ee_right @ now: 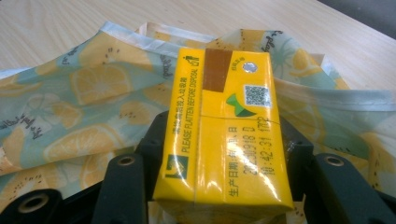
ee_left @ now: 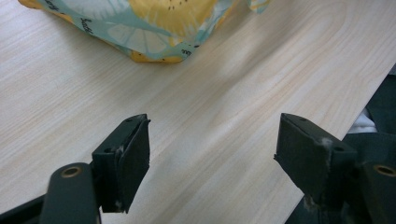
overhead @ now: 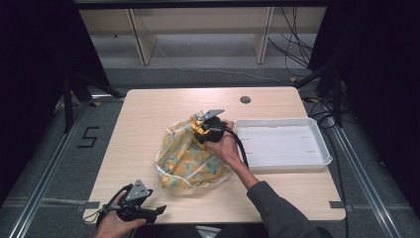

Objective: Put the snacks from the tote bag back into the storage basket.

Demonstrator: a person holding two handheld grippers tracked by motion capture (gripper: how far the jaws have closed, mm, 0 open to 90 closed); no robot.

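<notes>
The right gripper [ee_right: 219,154] has its two black jaws clenched on the long side faces of a glossy yellow rectangular drink carton [ee_right: 224,130]. In the right gripper view the carton's long axis runs straight out from the jaws, away from the hand, and its far end carries a brown patch, a silver foil dot and a small printed code. That far end reaches out over a crumpled plastic bag printed with yellow lemon slices on pale blue [ee_right: 84,102], which spreads beneath and beyond the carton on both sides.

In the high view the right gripper [overhead: 202,127] and the carton [overhead: 199,128] sit over the upper right part of the bag [overhead: 188,158], the carton's free end pointing leftward across the bag. The person's right hand [overhead: 224,144] wraps the gripper just right of the bag, with a grey sleeve [overhead: 277,208] trailing toward the near table edge.

The bag lies near the middle of the light wooden table [overhead: 148,114]. A shallow white rectangular plastic tray [overhead: 282,146] rests on the table to the bag's right, close to it.

The left gripper [ee_left: 212,140] has its jaws spread wide apart, grasping nothing, above bare wood short of the bag [ee_left: 149,28]. In the high view it [overhead: 148,210] sits at the near table edge, below and left of the bag, held by the left hand [overhead: 114,223].
</notes>
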